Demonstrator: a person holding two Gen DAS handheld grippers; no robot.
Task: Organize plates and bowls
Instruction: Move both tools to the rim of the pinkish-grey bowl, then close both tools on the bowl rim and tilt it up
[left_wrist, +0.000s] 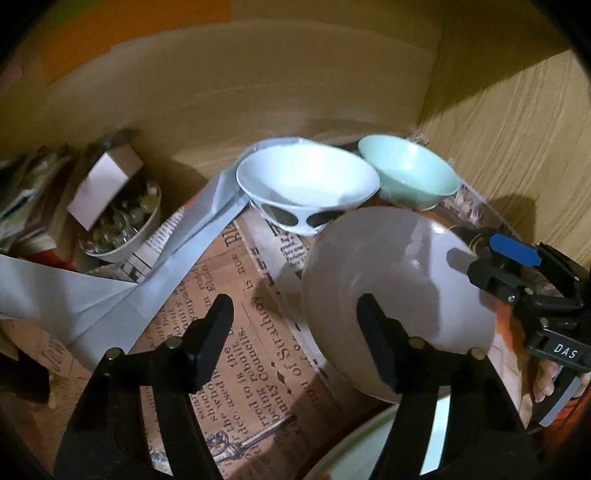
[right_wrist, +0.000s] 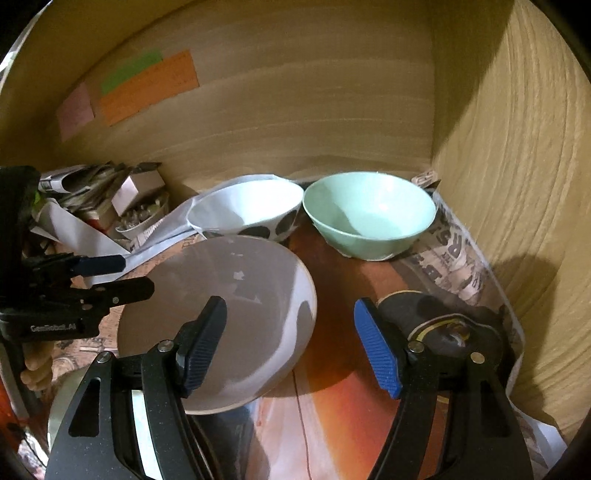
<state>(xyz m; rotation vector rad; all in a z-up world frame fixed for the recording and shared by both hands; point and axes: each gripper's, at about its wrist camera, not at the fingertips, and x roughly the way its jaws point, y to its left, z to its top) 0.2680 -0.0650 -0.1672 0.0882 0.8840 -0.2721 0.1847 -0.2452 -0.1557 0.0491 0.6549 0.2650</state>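
Observation:
A pale grey bowl (left_wrist: 399, 295) (right_wrist: 221, 317) stands on a newspaper-lined shelf, in front of a white bowl with black spots (left_wrist: 306, 184) (right_wrist: 247, 210) and a mint green bowl (left_wrist: 410, 173) (right_wrist: 369, 218) at the back. My left gripper (left_wrist: 295, 325) is open, its right finger over the grey bowl's near side. My right gripper (right_wrist: 291, 339) is open, its left finger over the grey bowl's right part; it also shows in the left wrist view (left_wrist: 517, 254). The left gripper shows at the left of the right wrist view (right_wrist: 110, 277). A plate rim (left_wrist: 354, 443) (right_wrist: 66, 398) lies below the grey bowl.
A small white bowl of glass beads with a cardboard box (left_wrist: 118, 218) and crumpled papers (right_wrist: 85, 184) sit at the back left. A grey paper strip (left_wrist: 184, 258) crosses the shelf. Wooden walls close the back and the right (right_wrist: 517, 184). A dark round object (right_wrist: 443, 325) lies at the right.

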